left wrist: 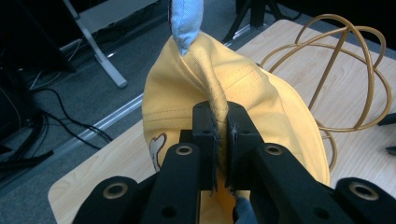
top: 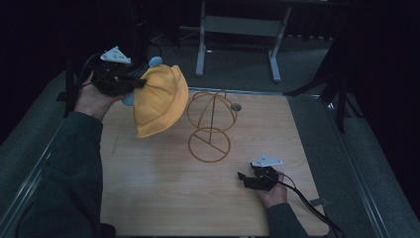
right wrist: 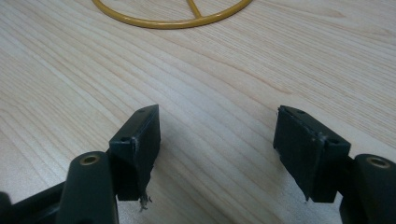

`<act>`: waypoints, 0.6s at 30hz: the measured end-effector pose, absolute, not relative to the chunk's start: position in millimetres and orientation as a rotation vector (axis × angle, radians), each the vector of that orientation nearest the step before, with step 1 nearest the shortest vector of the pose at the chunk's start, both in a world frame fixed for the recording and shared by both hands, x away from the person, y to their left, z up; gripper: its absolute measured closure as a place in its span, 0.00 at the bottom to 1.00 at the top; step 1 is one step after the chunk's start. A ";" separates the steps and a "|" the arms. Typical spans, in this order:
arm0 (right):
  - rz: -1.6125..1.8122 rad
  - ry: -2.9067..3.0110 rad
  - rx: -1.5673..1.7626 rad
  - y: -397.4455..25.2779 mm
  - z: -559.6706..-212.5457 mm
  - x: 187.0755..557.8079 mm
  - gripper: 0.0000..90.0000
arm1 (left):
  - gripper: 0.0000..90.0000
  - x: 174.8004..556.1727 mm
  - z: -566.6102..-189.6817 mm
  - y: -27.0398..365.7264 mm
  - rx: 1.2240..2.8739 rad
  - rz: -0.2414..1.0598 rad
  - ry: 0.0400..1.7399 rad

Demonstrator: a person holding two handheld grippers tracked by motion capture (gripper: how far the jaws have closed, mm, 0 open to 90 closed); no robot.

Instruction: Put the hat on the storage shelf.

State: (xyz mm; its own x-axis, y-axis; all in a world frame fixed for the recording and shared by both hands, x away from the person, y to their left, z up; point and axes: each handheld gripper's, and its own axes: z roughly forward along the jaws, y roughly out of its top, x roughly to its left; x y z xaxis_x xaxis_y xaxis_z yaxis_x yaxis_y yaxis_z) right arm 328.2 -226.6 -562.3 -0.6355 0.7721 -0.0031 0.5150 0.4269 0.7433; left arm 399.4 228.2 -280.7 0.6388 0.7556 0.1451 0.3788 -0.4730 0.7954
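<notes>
We see the left gripper (left wrist: 222, 140) clamped on a fold of the yellow hat (top: 161, 99), held above the table's (top: 148, 188) far left, beside the wire stand (top: 210, 124). The right gripper (right wrist: 217, 154) rests near the table's right edge, jaws apart.

We see lab or studio: dark curtained surround, grey carpet (top: 237, 74), metal stand legs (top: 200, 49), wooden table (top: 163, 193).

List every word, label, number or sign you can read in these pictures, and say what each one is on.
There is no readable text.
The yellow hat, pinched in the left gripper, bears a small white and brown emblem; it is partly hidden and no letters can be made out.
The wire hat stand, the table and the right gripper carry no markings.
</notes>
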 end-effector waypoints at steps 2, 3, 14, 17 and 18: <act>1.041 2.340 1.103 -226.6 -562.4 328.3 0.35 | 0.94 398.3 -278.8 225.7 2.100 0.633 0.868; 1.041 2.341 1.104 -226.6 -562.4 328.2 0.35 | 0.94 397.7 -277.6 224.2 2.104 0.633 0.863; 1.042 2.341 1.103 -226.6 -562.4 328.3 0.35 | 0.94 396.7 -273.0 216.3 2.079 0.608 0.819; 1.042 2.341 1.102 -226.6 -562.4 328.4 0.35 | 0.94 396.6 -272.7 214.7 2.085 0.604 0.803; 1.041 2.341 1.102 -226.6 -562.4 328.4 0.35 | 0.94 396.2 -272.6 213.8 2.084 0.601 0.801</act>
State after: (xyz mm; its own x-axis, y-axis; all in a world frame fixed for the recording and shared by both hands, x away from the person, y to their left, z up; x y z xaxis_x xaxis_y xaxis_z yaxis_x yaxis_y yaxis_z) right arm 328.4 -226.6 -562.4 -0.6360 0.7717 -0.0041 0.5137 0.4273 0.7440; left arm 396.2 213.8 -272.6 0.6855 0.7150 0.1371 0.3317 -0.4744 0.8154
